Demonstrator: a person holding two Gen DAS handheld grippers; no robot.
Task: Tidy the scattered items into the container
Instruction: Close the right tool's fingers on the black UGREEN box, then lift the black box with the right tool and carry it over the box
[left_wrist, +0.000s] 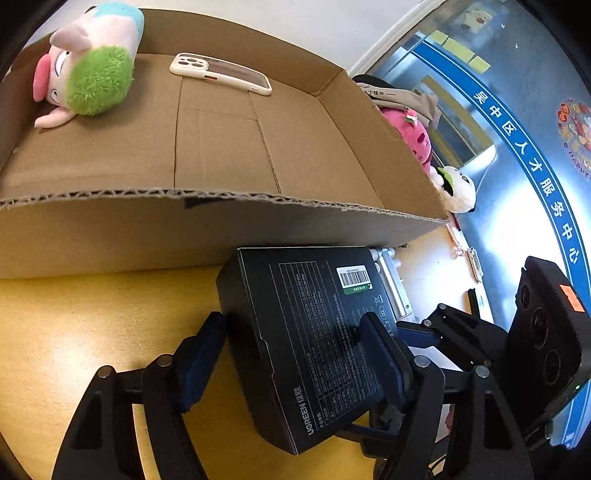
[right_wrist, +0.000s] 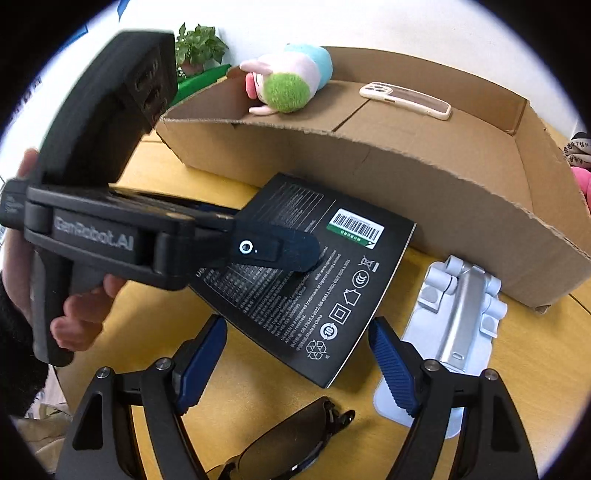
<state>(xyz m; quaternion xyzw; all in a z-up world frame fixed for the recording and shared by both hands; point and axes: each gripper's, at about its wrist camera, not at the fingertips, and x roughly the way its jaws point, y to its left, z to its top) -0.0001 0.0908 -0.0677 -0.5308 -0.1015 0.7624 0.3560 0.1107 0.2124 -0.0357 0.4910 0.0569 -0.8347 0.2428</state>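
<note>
A black UGREEN box (left_wrist: 306, 343) lies flat on the yellow table (left_wrist: 92, 332), just in front of the cardboard container (left_wrist: 221, 195). My left gripper (left_wrist: 295, 332) straddles the box with its jaws apart. One pad is close beside the box's left side, and in the right wrist view one of its fingers (right_wrist: 273, 251) hangs over the top face and casts a shadow on it. My right gripper (right_wrist: 295, 369) is open over the box's near corner. Dark sunglasses (right_wrist: 288, 443) lie below it, and a silver phone stand (right_wrist: 454, 317) lies to its right.
Inside the container lie a pink-and-green plush toy (left_wrist: 92, 66) and a cream phone (left_wrist: 221, 72). Beyond the container's right wall sit a pink plush (left_wrist: 410, 136) and a white plush (left_wrist: 456, 188). A potted plant (right_wrist: 199, 46) stands behind the container's left corner. A hand (right_wrist: 81, 314) holds the left gripper.
</note>
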